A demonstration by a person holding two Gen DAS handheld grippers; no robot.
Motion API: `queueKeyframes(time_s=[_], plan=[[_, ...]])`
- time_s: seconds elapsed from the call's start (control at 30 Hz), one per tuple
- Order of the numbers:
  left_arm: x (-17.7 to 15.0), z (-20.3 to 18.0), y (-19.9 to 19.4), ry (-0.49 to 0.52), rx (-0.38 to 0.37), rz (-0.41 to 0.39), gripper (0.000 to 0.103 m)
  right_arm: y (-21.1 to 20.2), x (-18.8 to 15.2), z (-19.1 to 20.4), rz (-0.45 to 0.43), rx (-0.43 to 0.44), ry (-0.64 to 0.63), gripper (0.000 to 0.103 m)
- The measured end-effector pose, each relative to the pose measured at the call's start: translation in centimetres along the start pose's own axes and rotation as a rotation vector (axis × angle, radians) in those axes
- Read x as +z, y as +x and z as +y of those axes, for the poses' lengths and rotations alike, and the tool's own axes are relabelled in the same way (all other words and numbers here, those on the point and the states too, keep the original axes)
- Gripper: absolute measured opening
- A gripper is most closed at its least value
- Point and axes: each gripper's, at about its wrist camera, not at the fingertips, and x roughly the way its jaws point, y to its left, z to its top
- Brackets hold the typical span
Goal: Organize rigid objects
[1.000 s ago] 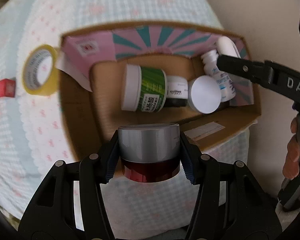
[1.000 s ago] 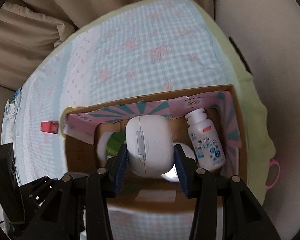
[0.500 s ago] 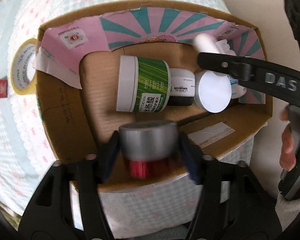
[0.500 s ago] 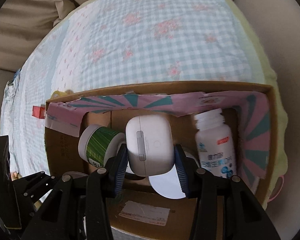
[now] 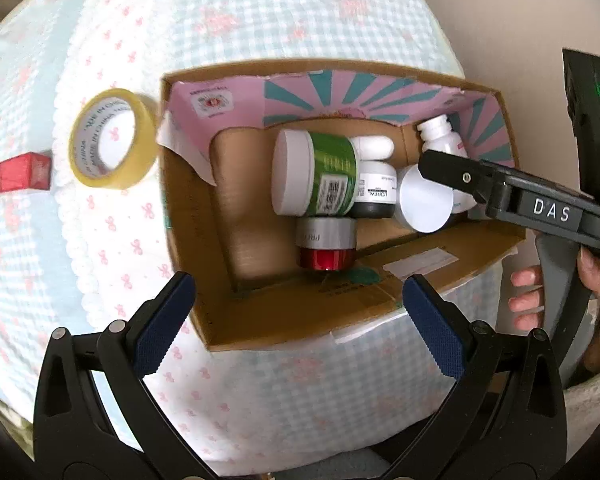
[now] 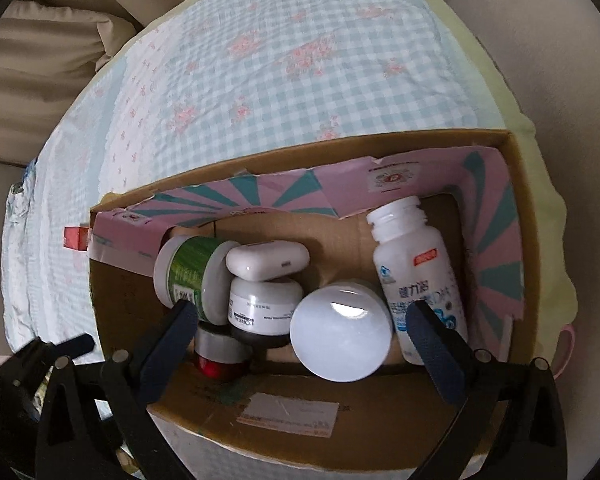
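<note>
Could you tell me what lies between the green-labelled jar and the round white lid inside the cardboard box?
A white jar with a black base lies between the green-labelled jar and the round white lid; both wrist views show it.

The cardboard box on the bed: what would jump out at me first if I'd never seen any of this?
Probably the cardboard box with its pink and teal lining, crowded with a green-labelled jar on its side, a white bottle and a red-and-silver jar. Both black grippers, left and right, hang open and empty over it. Outside, left of the box, lie a yellow tape roll and a small red box.
</note>
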Motion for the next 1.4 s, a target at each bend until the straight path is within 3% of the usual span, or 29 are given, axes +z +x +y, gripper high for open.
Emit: queueKeyframes(time_s=[0.17, 0.4, 0.6, 0.87, 1.03, 1.23, 1.4], plan=[[-0.7, 0.5, -1.8, 0.002, 0.040, -0.043, 0.103, -1.0, -0.3, 0.3, -0.039, -0.010, -0.001, 0.103], [-2.3, 2.5, -6.1, -0.028, 0.033, -0.144, 0.103, -3.8, -1.5, 1.6, -0.100, -0.035, -0.012, 0.103], [-4.9, 6.0, -10.8, -0.057, 0.035, -0.246, 0.103, -7.1, -3.3, 4.6, -0.169, -0.060, -0.026, 0.103], [-10.3, 12.7, -17.9, -0.024, 0.072, -0.346, 0.103, -12.7, -8.4, 12.6, -0.269, -0.097, -0.062, 0.103], [-13.4, 17.9, -21.9, -0.024, 0.042, -0.385, 0.103, -15.0, -11.9, 18.9, -0.324, -0.107, -0.060, 0.103], [-15.8, 23.3, -25.2, 0.031, 0.046, -0.437, 0.103, -15.2, -14.6, 25.3, -0.346, -0.147, -0.058, 0.103], [-15.9, 27.3, -26.2, 0.085, 0.035, -0.435, 0.103, -14.2, -15.8, 29.5, -0.356, -0.152, -0.035, 0.103]])
